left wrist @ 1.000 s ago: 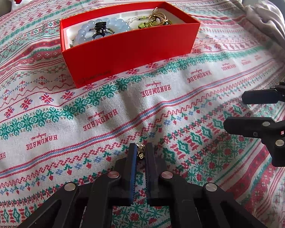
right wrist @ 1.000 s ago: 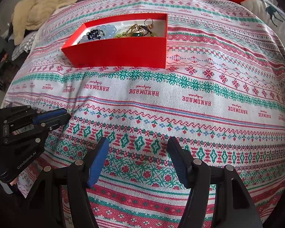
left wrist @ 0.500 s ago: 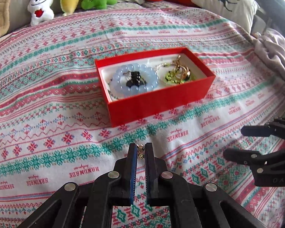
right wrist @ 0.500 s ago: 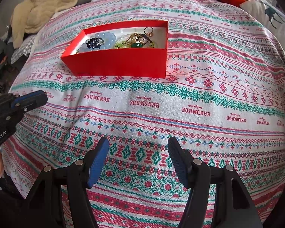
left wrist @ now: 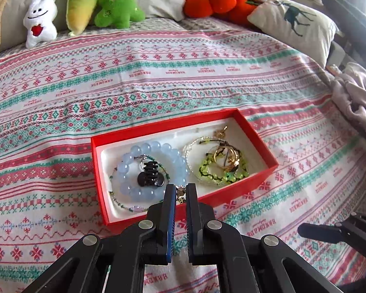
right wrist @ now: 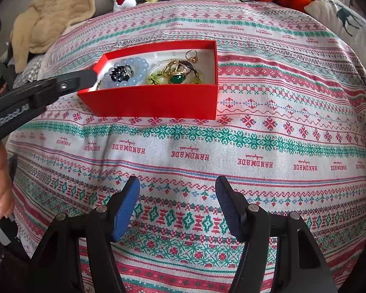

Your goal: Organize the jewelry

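Note:
A red box (left wrist: 256,131) with a white lining lies on the patterned bedspread. It holds a pale blue bead bracelet (left wrist: 144,151), a black hair claw (left wrist: 150,177), a green bead bracelet (left wrist: 207,173) and gold rings (left wrist: 225,158). My left gripper (left wrist: 180,194) is shut on a small gold earring (left wrist: 181,196) and hovers over the box's near wall. In the right wrist view the box (right wrist: 153,101) lies ahead, with the left gripper (right wrist: 85,79) at its left end. My right gripper (right wrist: 177,195) is open and empty above the bedspread.
Plush toys (left wrist: 40,19) and an orange plush pumpkin (left wrist: 217,0) line the far edge of the bed. A deer-print pillow (left wrist: 295,22) lies at the far right. A beige blanket (right wrist: 53,12) lies at the far left. A hand (right wrist: 1,195) grips the left tool.
My left gripper has risen and moved forward with the earring, from low over the bedspread to above the box's near wall. The right gripper has stayed open in place.

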